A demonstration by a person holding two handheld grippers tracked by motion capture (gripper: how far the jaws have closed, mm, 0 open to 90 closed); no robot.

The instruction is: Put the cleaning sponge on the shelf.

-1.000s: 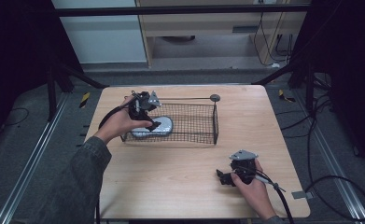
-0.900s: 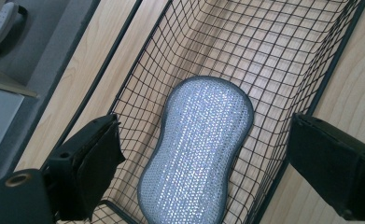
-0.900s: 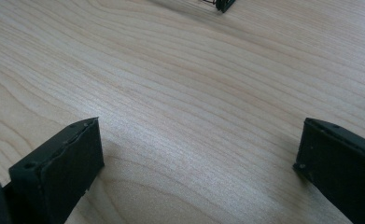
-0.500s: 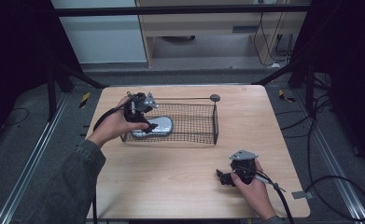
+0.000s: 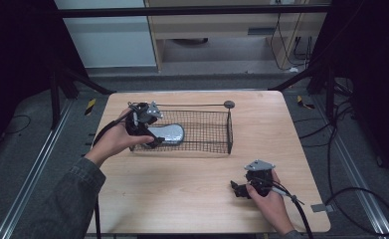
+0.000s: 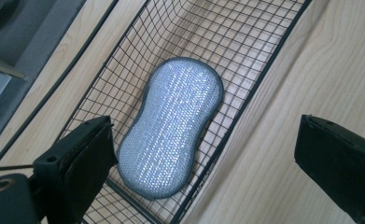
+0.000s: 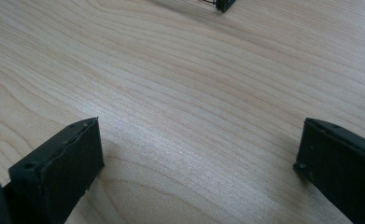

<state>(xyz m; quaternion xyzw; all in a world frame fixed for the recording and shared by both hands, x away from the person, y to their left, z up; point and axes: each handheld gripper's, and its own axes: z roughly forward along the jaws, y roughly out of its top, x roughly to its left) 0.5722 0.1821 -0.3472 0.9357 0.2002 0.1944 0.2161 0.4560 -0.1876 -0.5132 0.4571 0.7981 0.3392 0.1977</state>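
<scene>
A silver-grey peanut-shaped scrub sponge [image 6: 173, 126] lies flat in the left end of a black wire basket [image 5: 217, 129]; in the high view the sponge [image 5: 168, 133] sits just right of my left gripper [image 5: 149, 134]. That gripper [image 6: 203, 163] hovers over the basket's left end, open, its jaws wide apart with the sponge below them and nothing held. My right gripper [image 5: 239, 189] rests low over the table's front right, open [image 7: 199, 163] above bare wood.
The basket stands at the back middle of the wooden table [image 5: 182, 199], with a long wire handle ending in a round knob [image 5: 229, 104]. A basket corner [image 7: 222, 5] peeks in at the top of the right gripper view. Dark floor and cables surround the table.
My left gripper has drawn back to the left and slightly up from over the sponge, toward the basket's left end. The right gripper has stayed still.
</scene>
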